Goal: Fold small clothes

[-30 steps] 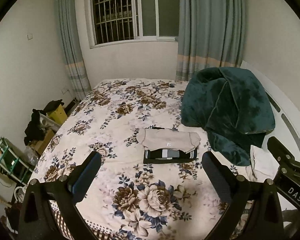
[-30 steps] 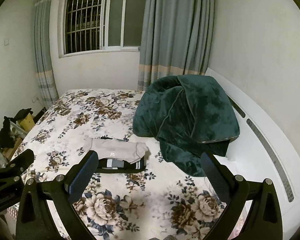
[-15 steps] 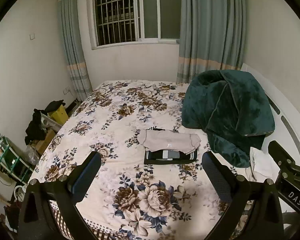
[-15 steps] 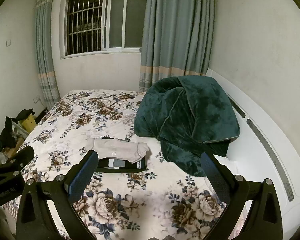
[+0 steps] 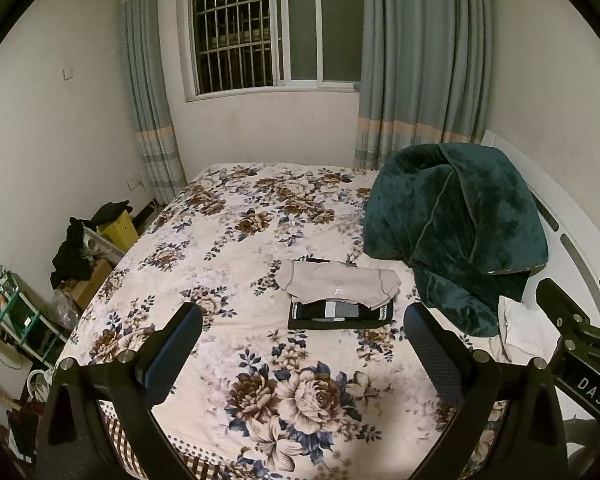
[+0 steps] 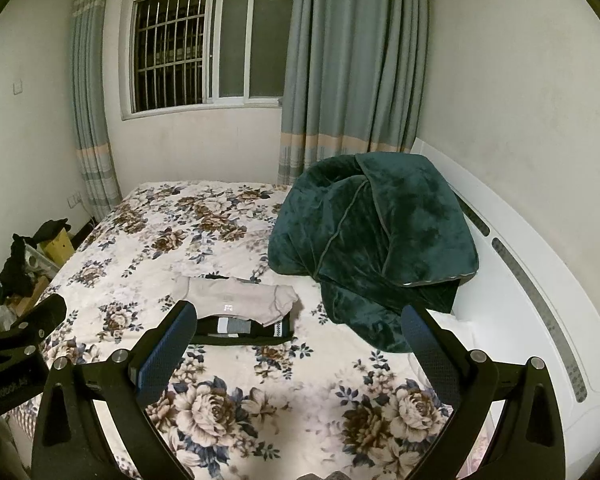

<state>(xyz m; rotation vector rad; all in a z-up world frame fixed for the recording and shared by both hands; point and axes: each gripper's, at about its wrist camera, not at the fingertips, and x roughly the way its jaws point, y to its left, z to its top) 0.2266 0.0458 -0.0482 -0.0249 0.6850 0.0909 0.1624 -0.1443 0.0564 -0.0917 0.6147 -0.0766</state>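
Grippers, left gripper (image 5: 300, 344) and right gripper (image 6: 296, 340), hang spread apart and empty, well short of the beige cotton garment (image 5: 338, 288) atop the black striped folded stack (image 5: 340, 314); approach low, pinching both near corners.

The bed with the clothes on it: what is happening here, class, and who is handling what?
Nobody is gripping anything. A person holds the left gripper and the right gripper open above the floral bed, short of the clothes. A beige garment lies folded on a dark striped garment near the middle. A green blanket is heaped to their right, with a white cloth beside it.
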